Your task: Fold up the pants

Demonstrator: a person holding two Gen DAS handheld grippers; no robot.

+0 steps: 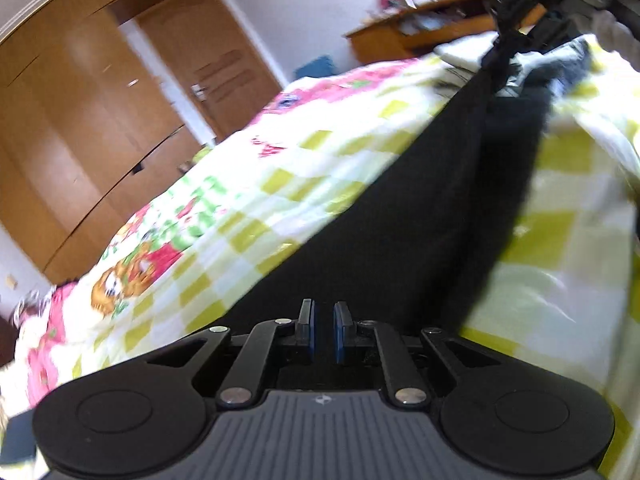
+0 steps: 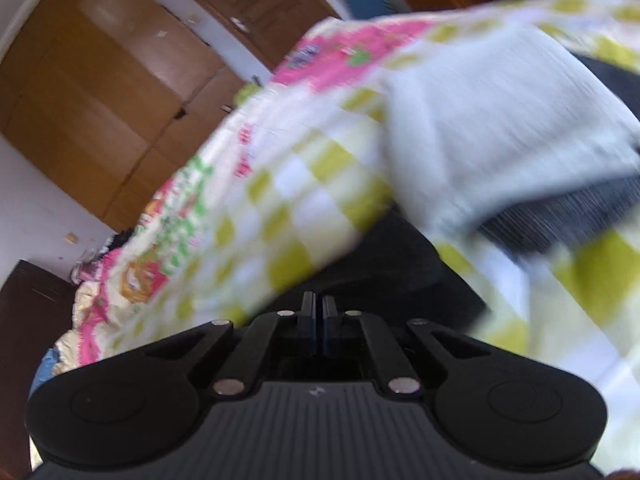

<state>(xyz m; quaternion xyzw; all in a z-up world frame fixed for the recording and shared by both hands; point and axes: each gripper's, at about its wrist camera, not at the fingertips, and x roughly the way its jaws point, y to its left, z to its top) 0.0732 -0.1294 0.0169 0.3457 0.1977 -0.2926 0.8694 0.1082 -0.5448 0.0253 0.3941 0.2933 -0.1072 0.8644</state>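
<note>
A big bed (image 1: 248, 184) fills both views, covered by a sheet with yellow-green squares and pink cartoon pictures. The black pants (image 1: 420, 220) lie on it in one long strip that runs from the left gripper (image 1: 324, 332) up to the far corner of the bed. They look soft and light, so they should bend and flop easily; I think the best places to hold are the ends and the edges, where the cloth is thin enough to pinch. A white folded cloth (image 2: 500, 120) lies on the bed past the right gripper (image 2: 319, 320), with something dark under it. The left gripper's jaws are almost closed, with a small gap, and dark cloth sits right at the tips; the picture is blurry, so I cannot tell if they pinch it. The right gripper is clenched tight with black cloth at its tips. Brown wooden closet doors (image 1: 80, 120) stand behind the bed, by a white wall.
</note>
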